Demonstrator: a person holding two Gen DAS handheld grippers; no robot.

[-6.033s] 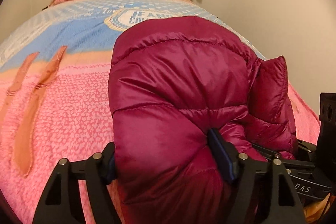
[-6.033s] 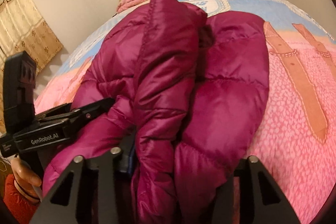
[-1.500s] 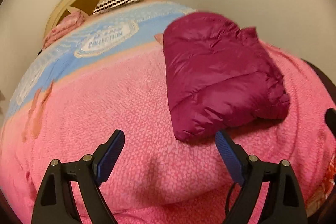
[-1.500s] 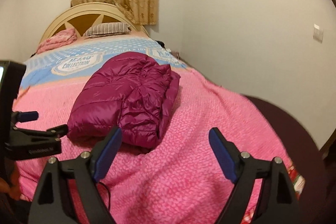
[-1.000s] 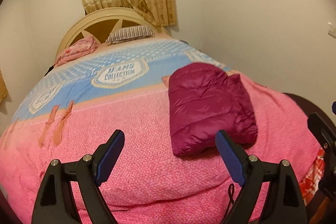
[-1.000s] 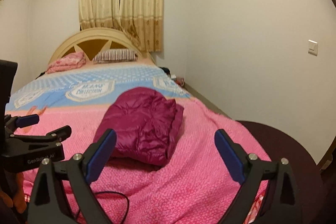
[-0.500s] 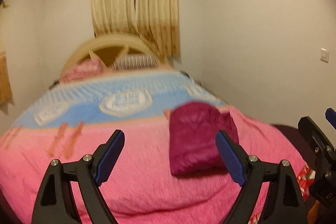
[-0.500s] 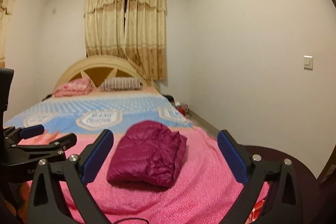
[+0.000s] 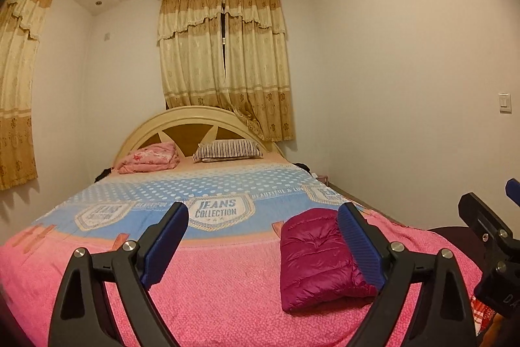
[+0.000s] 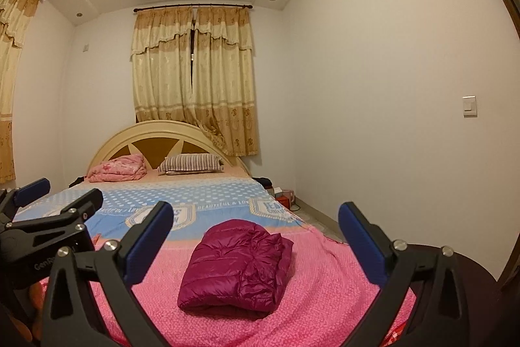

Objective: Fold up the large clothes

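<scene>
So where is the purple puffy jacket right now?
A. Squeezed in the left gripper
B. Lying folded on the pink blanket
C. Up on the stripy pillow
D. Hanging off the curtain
B: the folded jacket lies on the pink blanket near the foot of the bed, with both grippers, left gripper and right gripper, open and holding nothing.

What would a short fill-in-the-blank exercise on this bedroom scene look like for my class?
1. The folded jacket is ____ in colour.
2. The jacket lies on the ____ part of the bedspread.
3. The right gripper is ____, holding nothing.
4. The pillow by the headboard has a ____ pattern.

Missing words: maroon; pink; open; striped
</scene>
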